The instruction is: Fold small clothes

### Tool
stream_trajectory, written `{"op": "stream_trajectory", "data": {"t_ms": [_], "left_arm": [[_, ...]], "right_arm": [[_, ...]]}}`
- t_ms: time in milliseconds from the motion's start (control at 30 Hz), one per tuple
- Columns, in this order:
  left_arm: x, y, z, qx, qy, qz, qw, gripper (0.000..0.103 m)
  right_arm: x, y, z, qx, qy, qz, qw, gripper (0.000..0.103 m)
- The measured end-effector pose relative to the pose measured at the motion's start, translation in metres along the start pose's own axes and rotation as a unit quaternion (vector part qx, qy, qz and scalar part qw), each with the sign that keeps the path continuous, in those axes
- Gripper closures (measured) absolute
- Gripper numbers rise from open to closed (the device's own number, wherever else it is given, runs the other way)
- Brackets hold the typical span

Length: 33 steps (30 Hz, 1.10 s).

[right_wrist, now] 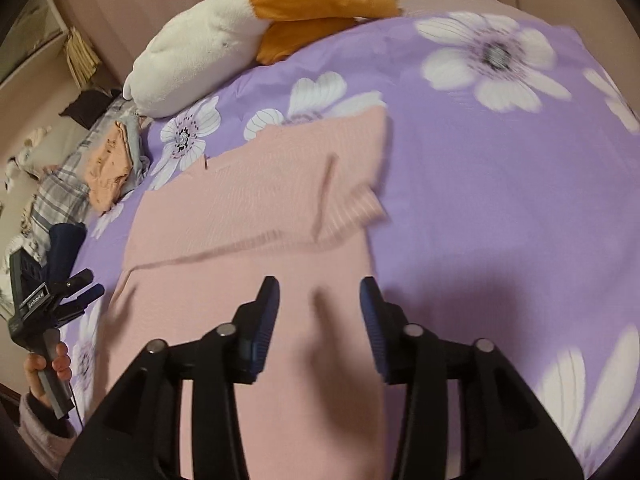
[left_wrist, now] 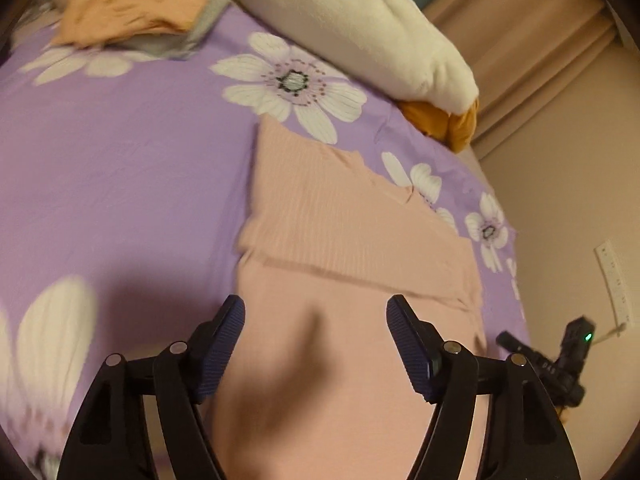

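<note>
Left wrist view, left to right:

- Bedsheet: purple with white flowers, covering the bed.
- Folded clothes: orange piece on grey, far left corner, well apart from the work.
- Left gripper: jaws wide apart, holding nothing, poised over the near end of the pink garment; contact with the cloth cannot be told.
- Pink garment: spread flat on the sheet, right of centre, ribbed upper part already turned over onto the plain body, crease running crosswise.
- Plush toy: white with orange feet, beyond the garment near the curtain.
- Second gripper, far right edge, partly seen.

Right wrist view, left to right:

- Hand gripping the left tool's handle at the bed's edge.
- Pile of clothes: plaid, grey and orange, far left.
- Pink garment: centre, one sleeve laid across the chest.
- Right gripper: jaws apart, empty, above the garment's lower part.
- Bare flowered sheet to the right.

Step in hand, as judged: partway through the fold, sleeves or top brought in, both tools released and repositioning at the near hem.

Next move, as judged: pinching the near edge at two corners, lifting evenly, carrying it forward over the crease; thin cloth likely to slip or bunch unless both sides rise together.
</note>
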State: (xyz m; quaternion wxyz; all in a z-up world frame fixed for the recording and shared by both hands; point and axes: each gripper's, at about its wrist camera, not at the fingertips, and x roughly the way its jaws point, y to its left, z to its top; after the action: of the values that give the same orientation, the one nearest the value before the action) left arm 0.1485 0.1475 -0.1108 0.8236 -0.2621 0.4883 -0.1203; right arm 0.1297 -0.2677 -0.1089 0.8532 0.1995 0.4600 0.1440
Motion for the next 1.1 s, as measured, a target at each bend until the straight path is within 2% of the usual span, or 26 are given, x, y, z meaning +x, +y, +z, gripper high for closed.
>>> {"op": "stream_trajectory", "data": {"t_ms": [167,267,333,467,633,800,933,1100], "left_arm": [[-0.021,0.019,-0.043,-0.037,0.022,-0.026,0.9987,0.031],[-0.024,0.024,-0.065,-0.05,0.035,-0.039,0.9974,0.031],[-0.026,0.026,-0.078,-0.057,0.04,-0.049,0.9964,0.031],[-0.034,0.024,-0.099,-0.068,0.052,-0.102,0.9911,0.031],[-0.046,0.022,-0.121,-0.069,0.071,-0.142,0.985,0.031],[-0.056,0.019,-0.142,-0.069,0.091,-0.167,0.9793,0.031],[-0.066,0.019,-0.147,-0.074,0.083,-0.161,0.9806,0.031],[-0.077,0.033,-0.137,-0.09,0.046,-0.143,0.9845,0.031]], "right_arm": [[-0.021,-0.028,-0.045,0.039,0.025,0.01,0.999,0.055],[-0.023,-0.037,-0.07,0.062,0.048,0.04,0.996,0.055],[-0.027,-0.035,-0.086,0.07,0.053,0.068,0.994,0.055],[-0.033,-0.027,-0.113,0.086,0.072,0.128,0.985,0.055],[-0.043,-0.021,-0.138,0.096,0.091,0.163,0.978,0.055],[-0.054,-0.014,-0.157,0.097,0.105,0.177,0.974,0.056],[-0.061,-0.012,-0.164,0.091,0.11,0.174,0.974,0.057],[-0.059,-0.013,-0.161,0.09,0.108,0.17,0.975,0.057]]}}
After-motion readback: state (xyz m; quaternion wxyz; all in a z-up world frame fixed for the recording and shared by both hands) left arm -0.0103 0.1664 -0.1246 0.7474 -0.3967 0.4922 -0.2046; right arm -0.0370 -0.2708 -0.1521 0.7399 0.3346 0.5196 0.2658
